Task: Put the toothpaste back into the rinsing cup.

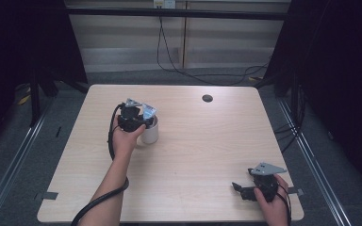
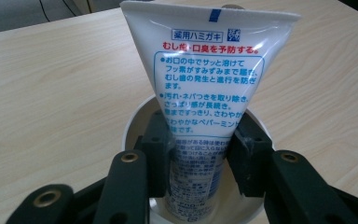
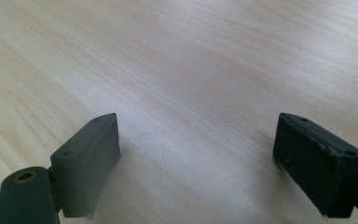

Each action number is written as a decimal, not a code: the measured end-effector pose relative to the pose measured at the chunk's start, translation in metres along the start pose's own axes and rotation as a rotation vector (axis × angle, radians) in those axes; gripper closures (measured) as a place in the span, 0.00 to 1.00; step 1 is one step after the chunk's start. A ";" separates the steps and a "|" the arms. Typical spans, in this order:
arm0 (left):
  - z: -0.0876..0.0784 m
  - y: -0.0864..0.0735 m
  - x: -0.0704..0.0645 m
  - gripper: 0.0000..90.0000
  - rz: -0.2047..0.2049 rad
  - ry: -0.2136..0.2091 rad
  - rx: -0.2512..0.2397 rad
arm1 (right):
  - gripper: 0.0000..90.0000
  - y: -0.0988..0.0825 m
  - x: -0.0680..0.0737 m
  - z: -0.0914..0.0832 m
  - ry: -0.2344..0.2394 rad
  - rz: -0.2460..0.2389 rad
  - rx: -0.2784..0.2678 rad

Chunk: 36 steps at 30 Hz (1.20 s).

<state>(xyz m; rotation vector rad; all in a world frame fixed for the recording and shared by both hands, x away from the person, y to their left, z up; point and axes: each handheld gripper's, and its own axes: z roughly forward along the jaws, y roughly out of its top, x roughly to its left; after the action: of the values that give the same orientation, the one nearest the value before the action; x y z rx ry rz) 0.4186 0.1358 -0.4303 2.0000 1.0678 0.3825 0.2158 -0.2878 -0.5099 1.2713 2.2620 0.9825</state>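
1. Nearest the person, at the table's near right corner, the right hand [image 1: 272, 202] holds the right gripper [image 1: 239, 189] low over the wooden table [image 1: 202, 146], its jaws pointing toward the table's left side.
2. In the right gripper view, the two black jaws stand wide apart with bare light wood grain between them; this claw is open and holds nothing.
3. A grey three-cornered plate [image 1: 267, 168] sits on top of the right gripper, and a dark cable runs back along the wrist.
4. Farther in, on the left half of the table, the person's left forearm reaches forward, and the left hand [image 1: 124, 137] holds the left gripper [image 1: 147, 123] over a white cup [image 1: 150, 134].
5. The cup stands upright on the table, well apart from the right gripper.
6. In the left gripper view, the left gripper [image 2: 200, 154] is closed on a white toothpaste tube [image 2: 205, 79]: the black pads [image 2: 244, 154] press against both sides of the tube's lower body.
7. The tube stands nearly upright, its lower end inside the cup [image 2: 135, 123] and its flat crimped end on top, leaning slightly away; it bears red and blue Japanese print.
8. The jaws reach down inside the cup's rim on either side of the tube.
9. Beyond the cup, near the table's far edge, a round dark grommet hole [image 1: 207, 98] is set in the surface.
10. Past the table, cables [image 1: 188, 70] trail across a grey floor toward a pale wall.
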 end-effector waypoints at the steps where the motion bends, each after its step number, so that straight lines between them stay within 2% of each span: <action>1: 0.000 0.000 0.000 0.70 -0.001 0.000 0.000 | 0.16 0.000 0.000 0.000 0.000 0.000 0.000; 3: 0.000 0.000 0.000 0.69 -0.003 0.003 0.004 | 0.16 0.000 0.000 0.000 0.000 0.000 0.000; 5: 0.000 0.001 -0.001 0.69 0.022 0.010 0.013 | 0.16 0.000 0.000 0.000 0.000 0.000 0.000; 8: 0.001 0.001 -0.004 0.68 0.006 0.003 0.005 | 0.16 0.000 0.000 0.000 0.000 0.003 0.002; 10: 0.001 0.002 -0.004 0.68 0.020 0.011 0.016 | 0.16 0.000 0.000 0.000 0.000 0.000 0.000; 20: -0.001 0.005 -0.002 0.54 0.018 0.024 0.001 | 0.16 0.000 0.000 0.000 0.001 0.004 0.002; 23: -0.003 0.005 -0.002 0.51 0.004 0.034 -0.003 | 0.16 0.000 0.000 0.000 0.001 0.003 0.002; 28: -0.006 0.006 -0.001 0.45 -0.002 0.014 -0.030 | 0.16 0.000 0.000 0.000 0.001 0.003 0.002; 31: -0.007 0.008 -0.001 0.42 0.016 0.018 -0.030 | 0.16 0.000 0.000 0.000 0.001 0.003 0.002; 33: -0.007 0.009 -0.002 0.39 -0.002 0.017 -0.044 | 0.16 0.000 0.000 0.000 0.001 0.003 0.002; 34: -0.008 0.009 -0.001 0.38 0.013 0.014 -0.036 | 0.16 0.000 0.000 0.000 0.001 0.001 0.000; 36: -0.008 0.009 -0.002 0.36 -0.007 0.005 -0.030 | 0.16 0.000 0.000 0.000 0.001 0.003 0.002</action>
<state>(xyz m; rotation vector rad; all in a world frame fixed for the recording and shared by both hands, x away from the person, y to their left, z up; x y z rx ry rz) 0.4181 0.1358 -0.4180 1.9694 1.0654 0.3981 0.2157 -0.2878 -0.5098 1.2763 2.2627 0.9818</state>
